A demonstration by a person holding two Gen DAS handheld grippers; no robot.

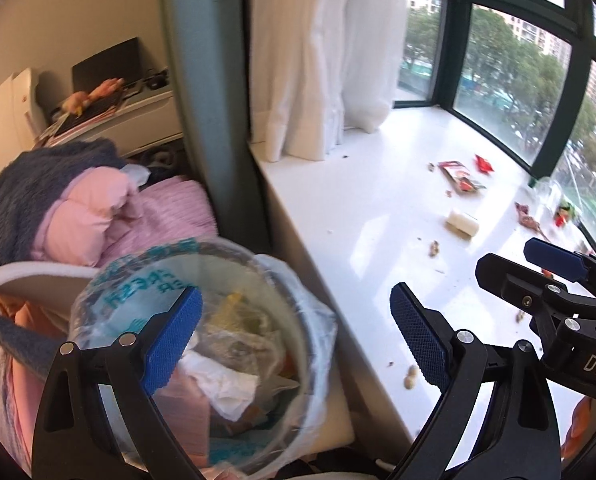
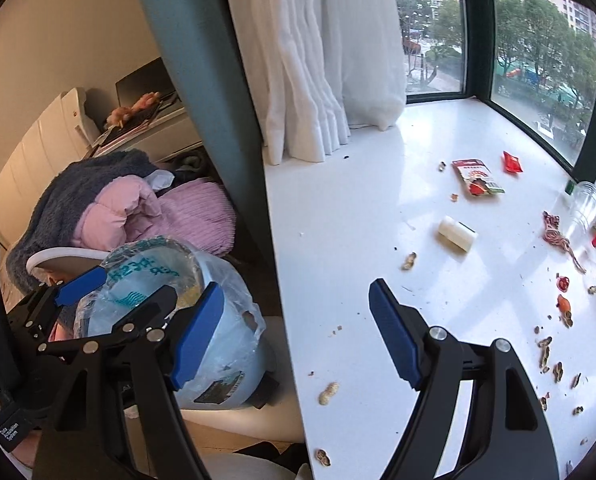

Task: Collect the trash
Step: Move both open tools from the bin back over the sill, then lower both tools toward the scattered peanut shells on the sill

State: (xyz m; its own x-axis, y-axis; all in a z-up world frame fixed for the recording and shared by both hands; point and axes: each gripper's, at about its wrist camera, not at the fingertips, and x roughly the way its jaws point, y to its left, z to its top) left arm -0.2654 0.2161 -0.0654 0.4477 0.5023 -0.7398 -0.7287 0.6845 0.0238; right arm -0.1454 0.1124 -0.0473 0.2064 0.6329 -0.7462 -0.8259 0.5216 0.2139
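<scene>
The white counter (image 2: 358, 220) under the window takes up most of what I see, running from the white curtain (image 2: 318, 80) out along the glass. Off its left edge sits the bin (image 1: 201, 360), lined with a clear bag printed in blue and already holding crumpled paper and wrappers. Behind it a heap of pink and grey bedding (image 2: 129, 200) lies piled.

My left claw (image 1: 298, 344) hangs with one pad over the bin's mouth and the other over the counter's edge, its jaws spread wide with nothing gripped between them. My right claw (image 2: 293, 328) stands just as wide apart and bare, one pad in front of the bin's bag and the other above the counter.

The trash is scattered across the counter, mostly towards the window: a clear plastic cup (image 2: 586, 204) lying on its side, a red-and-white snack packet (image 2: 476, 178), a white roll (image 2: 456, 234), a small red wrapper (image 2: 512, 162), and a tangle of reddish string (image 2: 556, 236). Peanut shells (image 2: 410, 261) and crumbs dot the surface, thickest at the right side.
</scene>
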